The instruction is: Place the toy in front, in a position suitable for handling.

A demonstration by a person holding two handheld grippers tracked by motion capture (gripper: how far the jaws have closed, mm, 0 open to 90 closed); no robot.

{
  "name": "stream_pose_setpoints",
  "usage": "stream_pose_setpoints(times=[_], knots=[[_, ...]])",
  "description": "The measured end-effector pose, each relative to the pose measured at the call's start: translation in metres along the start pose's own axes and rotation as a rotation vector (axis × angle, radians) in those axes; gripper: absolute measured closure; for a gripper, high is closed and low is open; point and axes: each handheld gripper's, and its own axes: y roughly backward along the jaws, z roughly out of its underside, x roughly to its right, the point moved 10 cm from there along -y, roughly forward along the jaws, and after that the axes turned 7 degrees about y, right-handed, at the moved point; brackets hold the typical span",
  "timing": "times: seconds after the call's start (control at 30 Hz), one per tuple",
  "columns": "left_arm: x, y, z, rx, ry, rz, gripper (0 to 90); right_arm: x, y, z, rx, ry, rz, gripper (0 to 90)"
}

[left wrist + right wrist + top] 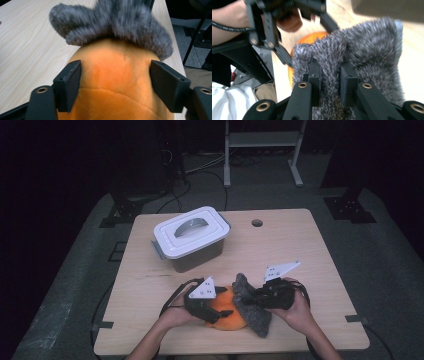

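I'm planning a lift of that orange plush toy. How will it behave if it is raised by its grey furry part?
The grey furry part bunches between the right tongs, so it probably stretches and flops. The orange plush toy looks soft and light; it would likely dangle and swing. Its rounded body bulges between the left tongs, so it may squash rather than slip.

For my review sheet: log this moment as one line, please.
left tongs: around orange plush body | right tongs: shut on grey fuzzy part | lidded bin: closed, behind
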Motion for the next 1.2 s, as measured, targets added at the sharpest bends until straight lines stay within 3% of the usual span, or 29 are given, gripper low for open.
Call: stream_pose_setpoints(times=[0.07, 0.17, 0.27, 0.37, 0.43, 0.53, 0.63, 0.77, 0.87, 1.0, 1.1, 1.2], knots=[[-0.001, 0.003, 0.000, -0.009, 0.014, -0.001, 18.7, 0.002, -0.001, 0.003, -0.002, -0.014, -0.013, 73.7], [-0.006, 0.010, 0.000, -0.014, 0.049, -0.004, 12.0, 0.007, 0.004, 0.010, -0.015, -0.027, 0.004, 73.7], [-0.009, 0.014, 0.002, -0.016, 0.078, 0.012, 16.2, 0.011, 0.008, 0.014, -0.023, -0.044, 0.009, 73.6], [-0.009, 0.010, 0.002, -0.017, 0.062, -0.008, 26.2, 0.009, 0.013, 0.006, -0.015, -0.037, 0.030, 73.7], [-0.006, 0.006, -0.005, 0.015, 0.060, -0.012, 28.6, 0.003, 0.015, -0.005, 0.016, -0.014, 0.028, 73.6], [0.003, -0.002, -0.012, 0.021, 0.035, -0.006, 28.3, -0.007, 0.011, -0.018, 0.029, 0.031, 0.033, 73.3], [0.006, -0.004, -0.010, 0.004, 0.006, -0.012, 24.5, -0.011, 0.001, -0.015, -0.019, 0.061, 0.036, 73.4], [0.000, 0.000, -0.007, -0.002, 0.050, -0.014, 15.7, -0.006, 0.004, -0.006, -0.022, 0.043, 0.022, 73.6], [-0.001, 0.001, -0.005, -0.007, 0.062, 0.005, 19.1, -0.002, 0.008, -0.002, -0.033, 0.030, 0.029, 73.7], [0.002, 0.002, -0.009, 0.007, 0.029, -0.012, 31.0, -0.002, 0.016, -0.006, -0.022, 0.027, 0.047, 73.7], [0.007, -0.002, -0.013, 0.014, 0.011, -0.008, 30.4, -0.008, 0.017, -0.018, 0.004, 0.048, 0.054, 73.6], [0.007, -0.003, -0.012, 0.011, 0.011, -0.008, 25.8, -0.008, 0.009, -0.015, -0.033, 0.060, 0.060, 73.6]])
